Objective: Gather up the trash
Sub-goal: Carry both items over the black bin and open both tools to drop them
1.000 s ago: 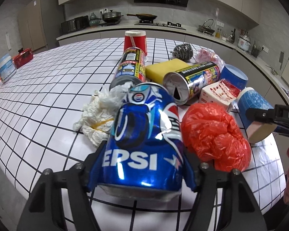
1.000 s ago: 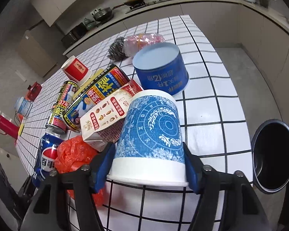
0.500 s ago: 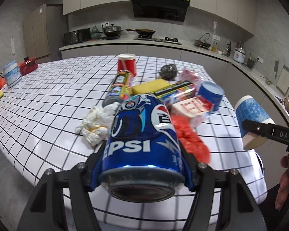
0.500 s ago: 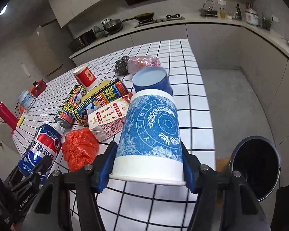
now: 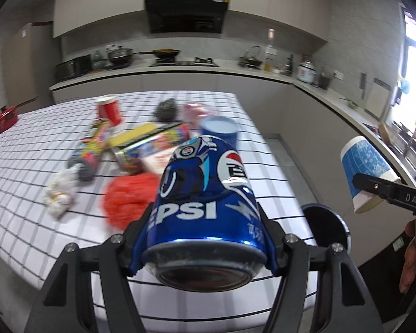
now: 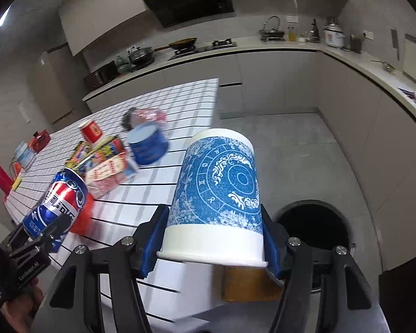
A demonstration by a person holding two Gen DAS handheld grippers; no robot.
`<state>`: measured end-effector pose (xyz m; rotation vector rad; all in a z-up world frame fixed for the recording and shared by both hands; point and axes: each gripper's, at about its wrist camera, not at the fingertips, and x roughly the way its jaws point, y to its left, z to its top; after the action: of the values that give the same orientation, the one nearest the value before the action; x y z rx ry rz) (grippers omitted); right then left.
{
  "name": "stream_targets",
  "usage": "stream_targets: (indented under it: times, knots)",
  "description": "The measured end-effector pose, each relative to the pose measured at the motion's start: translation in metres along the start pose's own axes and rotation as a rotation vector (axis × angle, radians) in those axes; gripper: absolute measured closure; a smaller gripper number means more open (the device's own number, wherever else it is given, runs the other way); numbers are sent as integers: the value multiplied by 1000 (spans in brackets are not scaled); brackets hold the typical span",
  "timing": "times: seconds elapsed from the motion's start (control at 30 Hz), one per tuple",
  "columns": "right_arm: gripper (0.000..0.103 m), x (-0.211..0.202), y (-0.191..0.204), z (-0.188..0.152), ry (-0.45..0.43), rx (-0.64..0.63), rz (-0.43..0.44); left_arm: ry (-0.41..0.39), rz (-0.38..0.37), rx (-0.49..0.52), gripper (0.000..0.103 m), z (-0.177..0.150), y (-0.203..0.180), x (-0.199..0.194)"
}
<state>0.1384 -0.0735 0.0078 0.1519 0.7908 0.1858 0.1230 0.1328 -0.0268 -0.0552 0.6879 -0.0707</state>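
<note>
Left wrist view shows the left tongs (image 5: 205,245) pinching a Pepsi can (image 5: 205,202), the right tongs (image 6: 213,245) pinching a paper cup (image 6: 222,194) near the bin (image 6: 316,230), while perhaps ten blurred items wait on the desk (image 5: 27,166).

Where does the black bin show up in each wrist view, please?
Left wrist: the bin peeks out at lower right, just past the table edge, partly hidden by the Pepsi can.
Right wrist: lower right, on the floor behind the blue cup.
Shared landmark: the range hood at top centre of both views.
</note>
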Motion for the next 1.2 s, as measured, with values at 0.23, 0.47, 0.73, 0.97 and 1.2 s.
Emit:
stream_targets:
  times: [0.23,0.47,0.73,0.97,1.2]
  knots:
    - [40,-18,-91,-7,4,-14,-54,4,-56,59,37,0,-78,14]
    - [40,-8,-177,-21,64,-143,5,29,-66,83,37,-14,-159,36]
    - [40,39,-240,-47,159,-298,116,69,-104,107,37,-43,-220,82]
    - [40,93,-267,-71,235,-381,208,115,-132,133,37,-70,-233,131]
    - [39,135,-285,-80,274,-408,271,141,-132,136,36,-90,-247,156]
